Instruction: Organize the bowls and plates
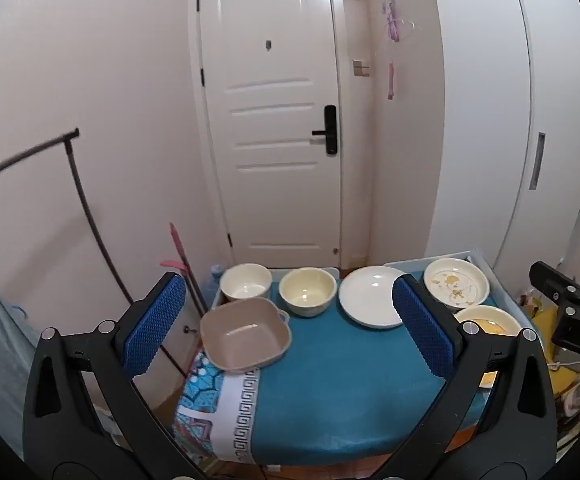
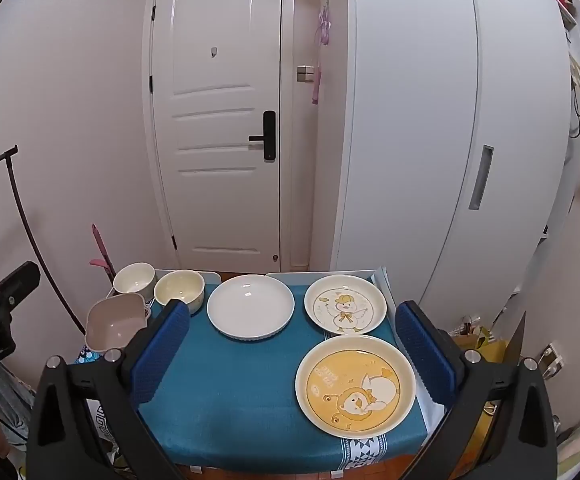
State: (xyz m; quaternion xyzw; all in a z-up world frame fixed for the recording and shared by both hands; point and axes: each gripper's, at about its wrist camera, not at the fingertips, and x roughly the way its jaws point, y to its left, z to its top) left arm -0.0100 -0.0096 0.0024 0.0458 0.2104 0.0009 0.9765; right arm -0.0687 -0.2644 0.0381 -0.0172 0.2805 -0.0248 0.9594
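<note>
Both the left gripper [image 1: 290, 324] and right gripper [image 2: 294, 354] gape wide, empty (over the blue cloth [image 2: 241, 380]), bowls far left.

Across the far edge of the tabletop [image 2: 249, 380], two bowls [image 2: 134, 278] [image 2: 179, 290] are sitting at the left, with a plain plate [image 2: 250, 306] and a duck plate [image 2: 345, 309] lying to their right. A square bowl [image 2: 115, 322] is overhanging the left edge, and another plate [image 2: 354, 386] is lying at lower right, before the duck plate.
</note>
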